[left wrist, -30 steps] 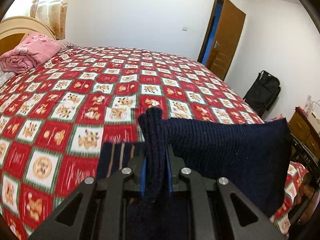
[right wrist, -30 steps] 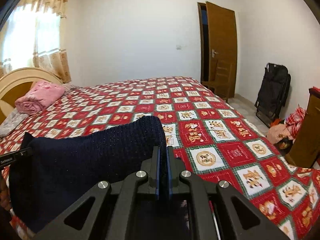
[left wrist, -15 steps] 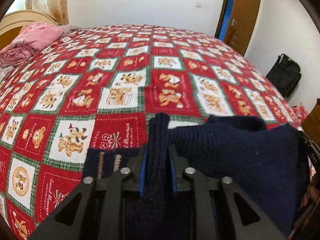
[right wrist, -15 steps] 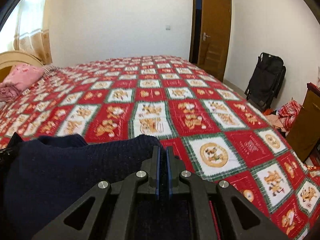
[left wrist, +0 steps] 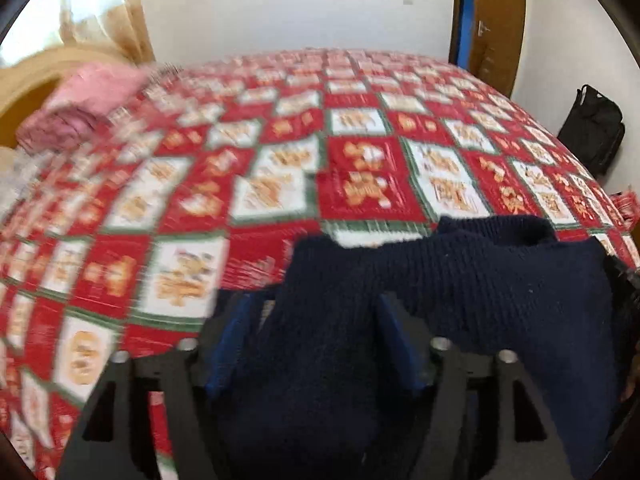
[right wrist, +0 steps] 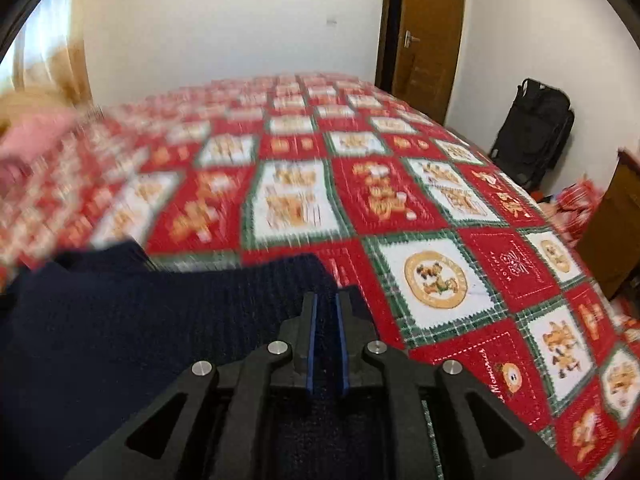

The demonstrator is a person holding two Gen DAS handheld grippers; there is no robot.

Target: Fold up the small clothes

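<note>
A dark navy knitted garment [left wrist: 480, 288] lies spread low over the red patchwork bedspread [left wrist: 360, 184]. My left gripper [left wrist: 316, 308] is open, its blue pads spread wide, with the garment's corner lying loose between them. My right gripper [right wrist: 325, 304] stands slightly open with the other corner of the garment [right wrist: 120, 320] between its blue pads; I cannot tell whether they still pinch it. Both views are blurred by motion.
A pink folded blanket [left wrist: 84, 112] lies by the headboard at the far left. A brown door [right wrist: 432, 32] and a black bag [right wrist: 532, 132] stand beyond the bed on the right. A wooden cabinet [right wrist: 616, 224] is at the right edge.
Both grippers have dropped the garment down toward the bedspread. The left gripper's pads have opened wide off the cloth. The right pads have parted slightly.
</note>
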